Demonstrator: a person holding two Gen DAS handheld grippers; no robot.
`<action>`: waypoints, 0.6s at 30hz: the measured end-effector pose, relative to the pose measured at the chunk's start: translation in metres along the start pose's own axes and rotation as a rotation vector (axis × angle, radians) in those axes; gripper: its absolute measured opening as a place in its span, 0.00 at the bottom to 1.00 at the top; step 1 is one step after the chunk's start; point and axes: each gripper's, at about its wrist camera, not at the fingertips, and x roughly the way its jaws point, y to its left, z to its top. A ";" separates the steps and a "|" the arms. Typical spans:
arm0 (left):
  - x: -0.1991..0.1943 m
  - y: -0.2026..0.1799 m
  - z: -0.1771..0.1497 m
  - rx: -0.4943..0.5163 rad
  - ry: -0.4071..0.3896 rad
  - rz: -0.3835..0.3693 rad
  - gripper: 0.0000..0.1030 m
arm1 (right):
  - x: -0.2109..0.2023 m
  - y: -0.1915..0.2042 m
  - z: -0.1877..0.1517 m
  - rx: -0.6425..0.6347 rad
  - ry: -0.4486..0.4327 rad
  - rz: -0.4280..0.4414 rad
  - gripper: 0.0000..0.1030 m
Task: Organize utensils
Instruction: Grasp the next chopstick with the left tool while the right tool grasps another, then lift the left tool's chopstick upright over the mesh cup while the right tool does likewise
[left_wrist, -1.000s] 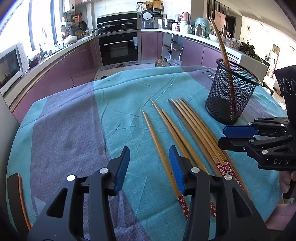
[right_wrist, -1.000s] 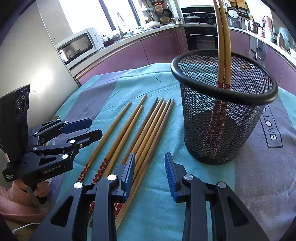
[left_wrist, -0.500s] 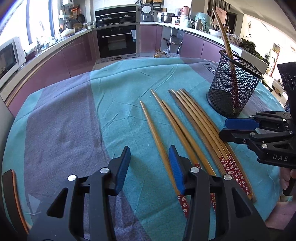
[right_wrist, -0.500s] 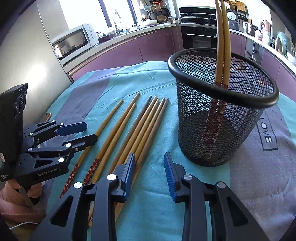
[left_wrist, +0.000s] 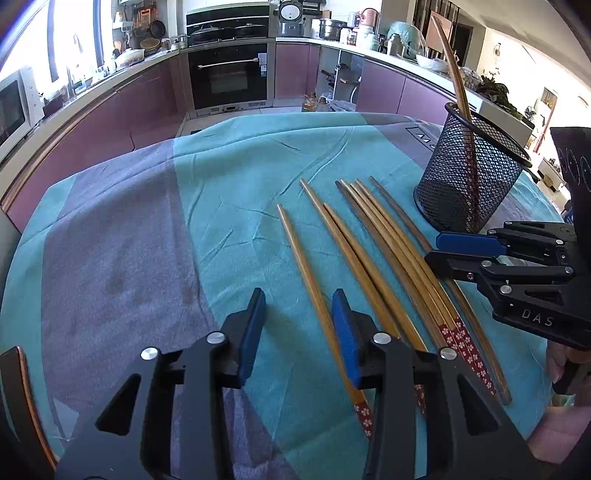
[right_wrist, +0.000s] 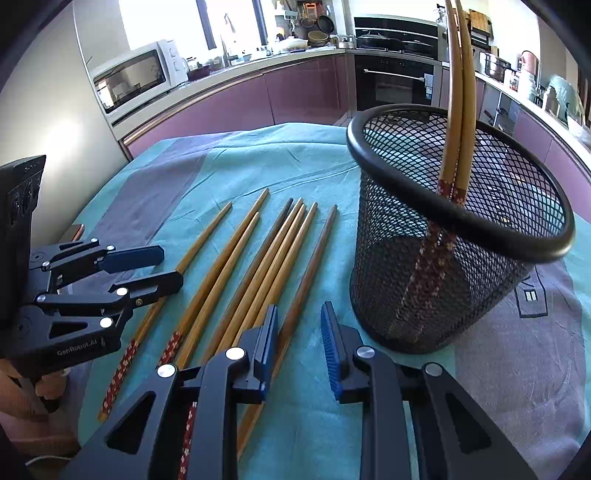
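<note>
A bright kitchen with purple cabinets and a built-in oven (left_wrist: 229, 74) curves behind the counter (left_wrist: 122, 236), which is draped in a teal and grey cloth. Since a second ago I have narrowed both sets of jaws, and both are closing now with nothing between them. The left gripper (left_wrist: 297, 325) has come a little lower and closer to the cloth, and the leftmost of the loose chopsticks (left_wrist: 306, 280) now runs just under its right-hand jaw, with bare cloth in the gap itself. The right gripper (right_wrist: 297, 339) has barely shifted; the darkest, rightmost stick passes under the tip of its left-hand jaw, and its gap also frames only cloth. The mesh holder (right_wrist: 458, 229) stands ahead and to the right of the right jaws, already holding two chopsticks (right_wrist: 458, 122) upright, their patterned ends down. The rest of the chopsticks lie side by side between the two grippers, tips pointing away from me. I read the narrowing as pre-shaping for a thin stick, so each pick is being lined up but neither stick is gripped yet; both jaws need a slight sideways nudge to straddle their targets before they close.
</note>
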 end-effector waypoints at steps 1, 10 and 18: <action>0.001 0.000 0.001 -0.001 0.001 0.002 0.29 | 0.000 0.000 0.000 0.005 -0.003 0.000 0.18; 0.005 0.002 0.005 -0.061 0.003 -0.038 0.08 | -0.003 -0.010 -0.002 0.074 -0.011 0.058 0.07; -0.005 0.003 0.005 -0.076 -0.020 -0.058 0.07 | -0.019 -0.014 -0.004 0.080 -0.041 0.096 0.06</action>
